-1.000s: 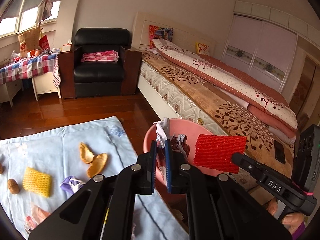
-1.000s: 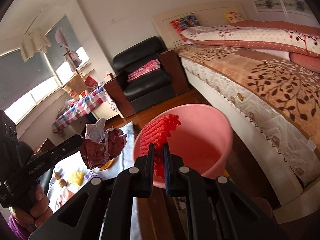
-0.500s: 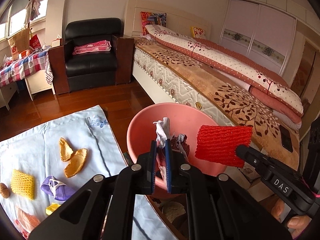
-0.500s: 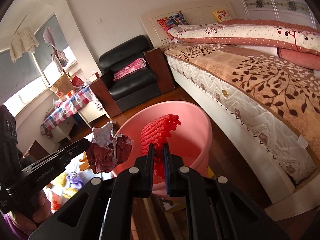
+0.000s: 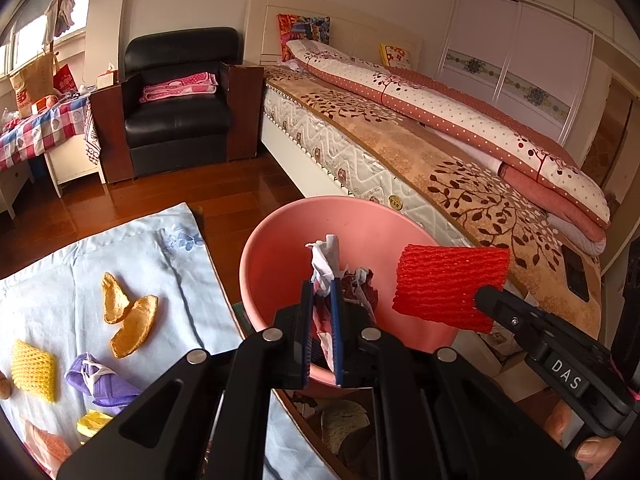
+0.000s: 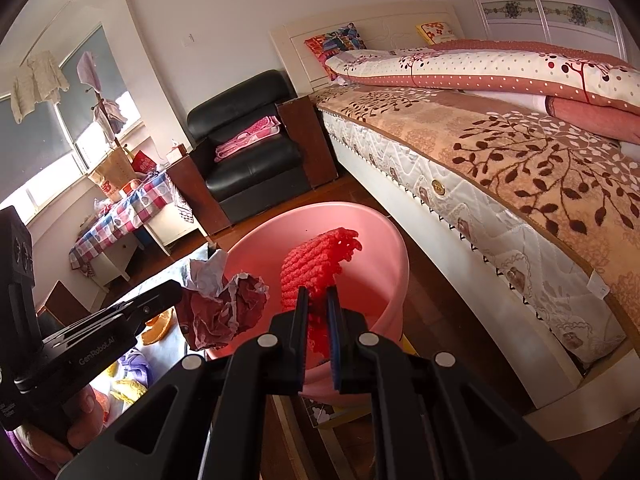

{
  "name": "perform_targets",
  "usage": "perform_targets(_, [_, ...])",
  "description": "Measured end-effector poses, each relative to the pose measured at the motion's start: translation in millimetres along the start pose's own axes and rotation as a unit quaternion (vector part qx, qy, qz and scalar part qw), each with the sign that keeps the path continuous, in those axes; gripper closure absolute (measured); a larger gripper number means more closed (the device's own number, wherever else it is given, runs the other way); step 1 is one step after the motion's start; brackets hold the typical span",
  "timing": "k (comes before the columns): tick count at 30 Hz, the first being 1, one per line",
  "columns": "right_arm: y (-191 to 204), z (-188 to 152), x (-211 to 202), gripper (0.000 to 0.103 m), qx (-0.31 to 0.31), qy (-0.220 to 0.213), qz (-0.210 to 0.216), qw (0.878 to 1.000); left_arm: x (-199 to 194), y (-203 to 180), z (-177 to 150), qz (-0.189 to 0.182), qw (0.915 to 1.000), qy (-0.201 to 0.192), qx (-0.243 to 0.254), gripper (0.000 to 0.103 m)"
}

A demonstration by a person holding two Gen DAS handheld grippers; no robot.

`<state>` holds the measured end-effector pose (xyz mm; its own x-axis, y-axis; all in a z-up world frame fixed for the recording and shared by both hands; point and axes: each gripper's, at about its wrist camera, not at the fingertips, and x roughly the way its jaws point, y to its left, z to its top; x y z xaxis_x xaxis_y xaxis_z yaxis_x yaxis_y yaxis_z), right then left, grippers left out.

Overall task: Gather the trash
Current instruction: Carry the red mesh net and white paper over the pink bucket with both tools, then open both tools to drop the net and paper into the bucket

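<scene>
My left gripper is shut on a crumpled dark red and white wrapper and holds it over the near rim of the pink bucket. The wrapper also shows in the right wrist view. My right gripper is shut on a red foam net and holds it above the bucket. In the left wrist view the net hangs over the bucket's right rim, with the right gripper at its corner.
A light blue cloth on the floor carries orange peels, a yellow foam net, a purple wad and other scraps. A bed stands close right of the bucket. A black armchair is at the back.
Both grippers have moved forward toward the bucket with their loads. The bucket now lies closer and directly beneath the wrapper and the net.
</scene>
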<state>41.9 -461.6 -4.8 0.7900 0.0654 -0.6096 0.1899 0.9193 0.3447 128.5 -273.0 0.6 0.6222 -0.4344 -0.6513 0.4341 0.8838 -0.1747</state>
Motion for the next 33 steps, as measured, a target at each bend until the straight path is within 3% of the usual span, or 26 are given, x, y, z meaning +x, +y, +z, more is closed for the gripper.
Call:
perform_targets(5, [1.8,-0.4,1.0,0.094,0.0,0.003,-0.001,1.0,3.1,0.0,0.7,0.002,1.0,0.007,-0.003,0.093])
perform_targets(6, [1.8,-0.6,0.9,0.094,0.001,0.003,-0.001,1.0,3.4,-0.1,0.5,0.003,1.0,0.008,-0.004,0.09])
perform_targets(8, [1.8,-0.9,1.0,0.094,0.002,0.002,-0.001,1.0,2.8,1.2,0.3,0.001,0.9999,0.008,-0.009,0.069])
perform_targets(10, [1.6,-1.3,1.3,0.094,0.002,0.001,-0.002,1.0,0.4,2.0,0.6,-0.004,0.9999,0.003,-0.013,0.065])
perform_targets(18, [0.6,-2.4,1.9,0.091,0.004,0.002,-0.003,1.0,-8.1,4.1,3.0,-0.009,0.9998,-0.006,-0.017,0.063])
perform_targets(22, [0.5,-2.9,0.5,0.06,0.008,-0.003,-0.003,1.0,-13.0,6.8,2.6,-0.007,0.9997,-0.008,-0.02,0.063])
perform_targets(33, [6.7,-1.7,-6.3,0.059,0.005,-0.006,0.013,1.0,-24.4,9.7,1.1,-0.008,0.9995,-0.013,-0.026,0.063])
